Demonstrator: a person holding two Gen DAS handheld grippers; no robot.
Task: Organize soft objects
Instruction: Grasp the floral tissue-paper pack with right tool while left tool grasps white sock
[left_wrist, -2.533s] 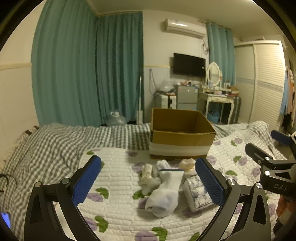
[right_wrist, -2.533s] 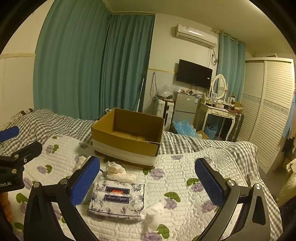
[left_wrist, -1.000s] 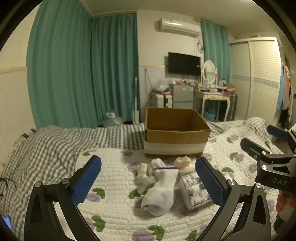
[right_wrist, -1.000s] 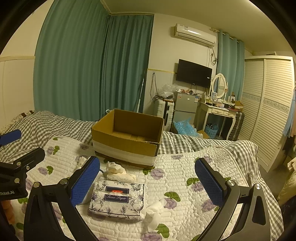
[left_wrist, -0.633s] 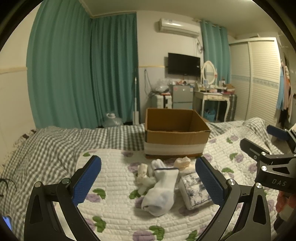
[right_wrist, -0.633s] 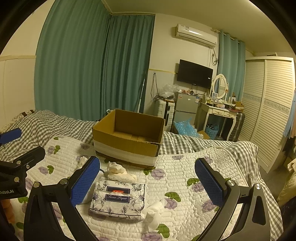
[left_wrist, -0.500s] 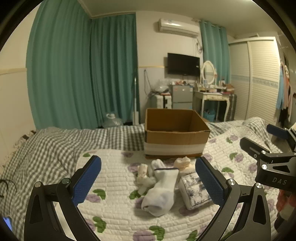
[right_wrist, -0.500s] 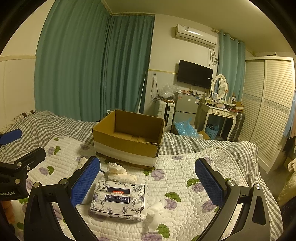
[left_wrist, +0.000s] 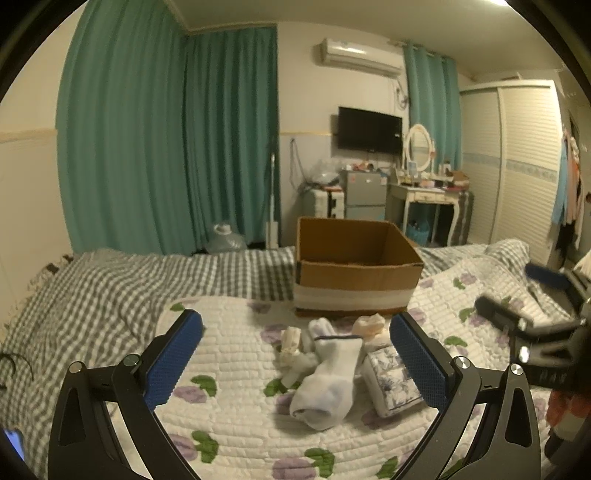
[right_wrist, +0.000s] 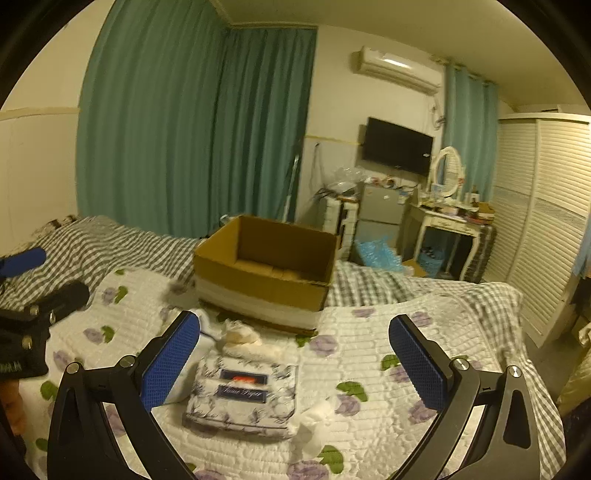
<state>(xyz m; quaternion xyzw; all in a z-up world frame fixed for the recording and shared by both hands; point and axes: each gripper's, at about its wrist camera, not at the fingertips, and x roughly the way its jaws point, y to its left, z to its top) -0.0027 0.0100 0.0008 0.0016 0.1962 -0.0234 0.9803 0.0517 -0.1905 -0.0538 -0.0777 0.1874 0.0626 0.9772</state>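
An open cardboard box (left_wrist: 354, 273) stands on the bed; it also shows in the right wrist view (right_wrist: 266, 280). In front of it lie white socks (left_wrist: 325, 376), a beige sock bundle (left_wrist: 369, 325) and a floral tissue pack (right_wrist: 242, 391). A small white sock (right_wrist: 314, 419) lies right of the pack. My left gripper (left_wrist: 295, 363) is open and empty, hovering above the socks. My right gripper (right_wrist: 293, 363) is open and empty above the tissue pack.
A white quilt with purple flowers (right_wrist: 369, 354) covers a grey checked blanket (left_wrist: 110, 288). Teal curtains, a TV, a small fridge, a dressing table (right_wrist: 447, 218) and a white wardrobe stand beyond the bed.
Both grippers shifted slightly; the right gripper moved a little left and looks blurred in the left view. Nothing on the bed has moved.
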